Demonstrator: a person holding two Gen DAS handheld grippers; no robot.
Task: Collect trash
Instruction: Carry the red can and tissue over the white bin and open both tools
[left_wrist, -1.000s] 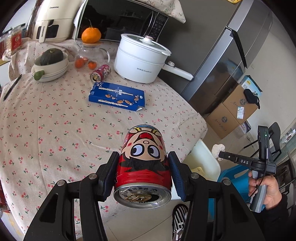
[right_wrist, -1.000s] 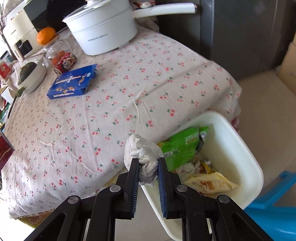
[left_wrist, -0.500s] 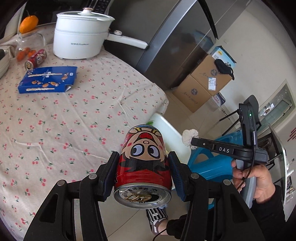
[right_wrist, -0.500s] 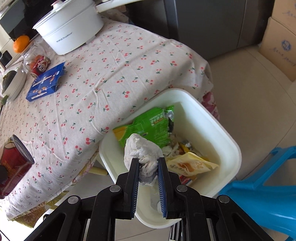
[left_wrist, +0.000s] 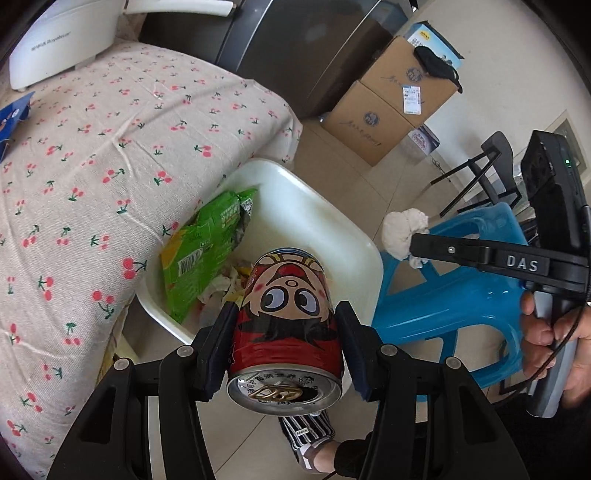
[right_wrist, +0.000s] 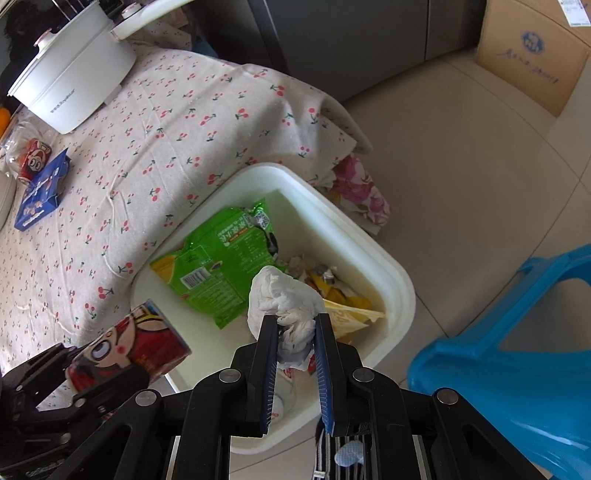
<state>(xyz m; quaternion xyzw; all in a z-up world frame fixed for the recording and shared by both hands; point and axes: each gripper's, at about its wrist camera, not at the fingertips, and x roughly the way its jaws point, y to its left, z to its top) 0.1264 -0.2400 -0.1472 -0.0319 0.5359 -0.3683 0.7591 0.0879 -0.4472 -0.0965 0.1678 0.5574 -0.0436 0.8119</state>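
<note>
My left gripper (left_wrist: 286, 317) is shut on a red cartoon drink can (left_wrist: 286, 321), held over the near edge of the white trash bin (left_wrist: 332, 218) on the floor. From the right wrist view the same can (right_wrist: 129, 343) hangs at the bin's left rim (right_wrist: 400, 291). My right gripper (right_wrist: 295, 325) is shut on a crumpled white tissue (right_wrist: 280, 299) above the bin's inside. The left wrist view catches that tissue (left_wrist: 404, 230) off to the right, beyond the bin's rim. A green snack bag (right_wrist: 221, 266) and yellow wrappers (right_wrist: 347, 306) lie in the bin.
The table with its cherry-print cloth (right_wrist: 159, 122) stands left of the bin and bears a white pot (right_wrist: 70, 77), a blue box (right_wrist: 40, 195) and another red can (right_wrist: 33, 158). A blue plastic stool (right_wrist: 517, 347) stands right of the bin. Cardboard boxes (left_wrist: 388, 107) sit by the fridge.
Both grippers have swung from above the table's edge toward the bin and lower. The can now hangs at the bin's rim and the tissue over its inside. Neither grip has changed.
</note>
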